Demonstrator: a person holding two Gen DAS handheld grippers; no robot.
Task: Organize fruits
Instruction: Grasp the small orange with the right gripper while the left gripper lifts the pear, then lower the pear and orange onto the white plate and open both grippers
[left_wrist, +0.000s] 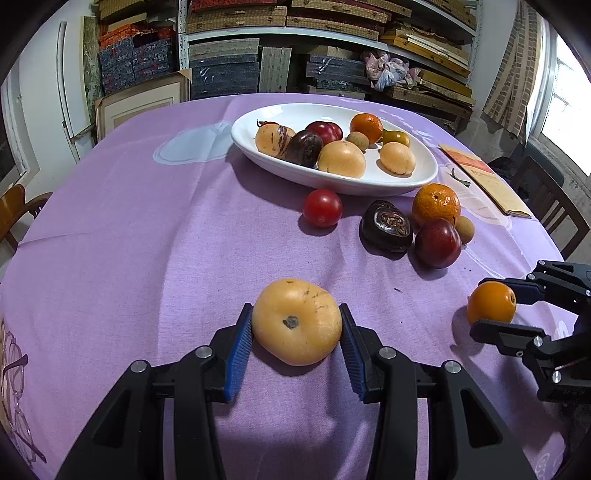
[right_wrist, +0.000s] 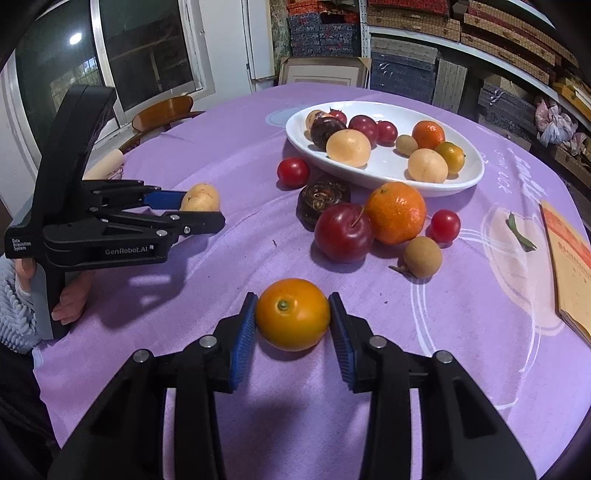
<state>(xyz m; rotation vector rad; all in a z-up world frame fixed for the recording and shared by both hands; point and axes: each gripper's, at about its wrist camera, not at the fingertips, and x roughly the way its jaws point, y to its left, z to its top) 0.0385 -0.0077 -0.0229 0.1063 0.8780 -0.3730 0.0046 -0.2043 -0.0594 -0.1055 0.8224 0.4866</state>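
My left gripper (left_wrist: 295, 309) is shut on a pale yellow fruit (left_wrist: 297, 321) that rests on the purple cloth; both blue pads press its sides. My right gripper (right_wrist: 293, 300) is shut on a small orange fruit (right_wrist: 293, 314), also low on the cloth. A white oval plate (left_wrist: 332, 185) at the back holds several fruits. In front of it lie a red tomato (left_wrist: 322, 208), a dark brown fruit (left_wrist: 386, 230), a mandarin (left_wrist: 436, 205), a red plum (left_wrist: 437, 243) and a longan (right_wrist: 422, 256).
A brown paper booklet (right_wrist: 569, 266) and a green leaf (right_wrist: 521, 234) lie at the right of the table. A person's hand (right_wrist: 70, 295) holds the left gripper's handle. Wooden chairs stand at both table sides; shelves of boxes fill the back wall.
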